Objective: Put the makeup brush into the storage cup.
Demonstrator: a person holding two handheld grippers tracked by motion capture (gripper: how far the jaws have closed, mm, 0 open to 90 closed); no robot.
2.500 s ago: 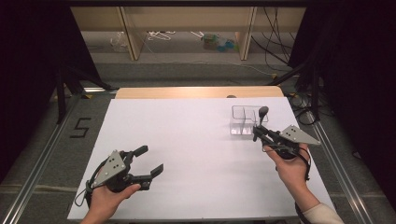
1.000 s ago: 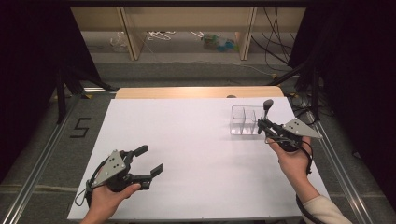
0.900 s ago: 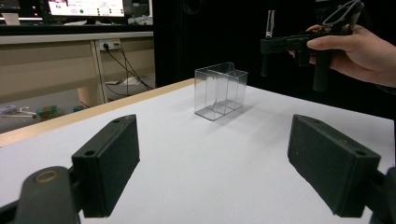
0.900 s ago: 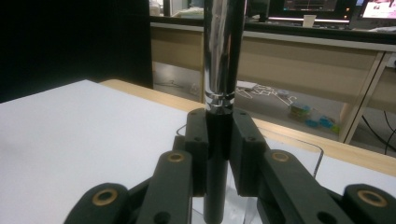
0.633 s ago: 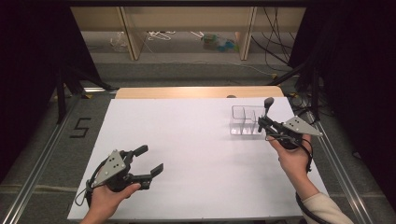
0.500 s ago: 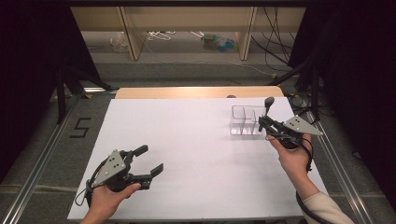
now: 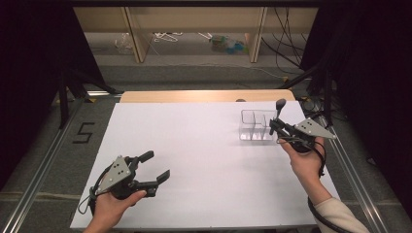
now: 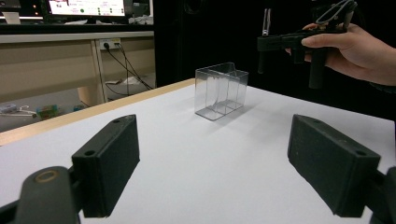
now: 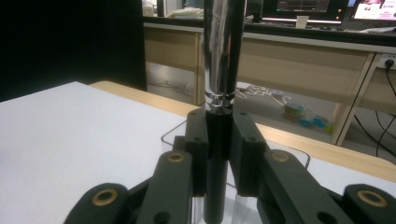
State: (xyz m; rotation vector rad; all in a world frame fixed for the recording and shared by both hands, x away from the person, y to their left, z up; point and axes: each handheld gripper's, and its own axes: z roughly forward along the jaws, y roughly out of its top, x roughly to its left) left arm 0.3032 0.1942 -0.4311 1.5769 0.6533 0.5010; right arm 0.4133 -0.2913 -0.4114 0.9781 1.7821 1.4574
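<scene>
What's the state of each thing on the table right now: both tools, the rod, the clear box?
Left tool: open, nothing between its jaws, resting low over the table.
Right tool: shut on the rod, held above the clear box.
Rod: upright, black lower part clamped, shiny metal part above.
Clear box: upright on the table, divided into compartments, looks empty.

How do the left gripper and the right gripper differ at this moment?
The left gripper has its jaws spread wide with nothing between them; the right gripper is shut on a slim black-and-chrome tool, held upright. The left gripper sits low at the near left of the white table; the right gripper is raised beside the clear divided box at the far right. Both are black and each is held in one hand.
</scene>
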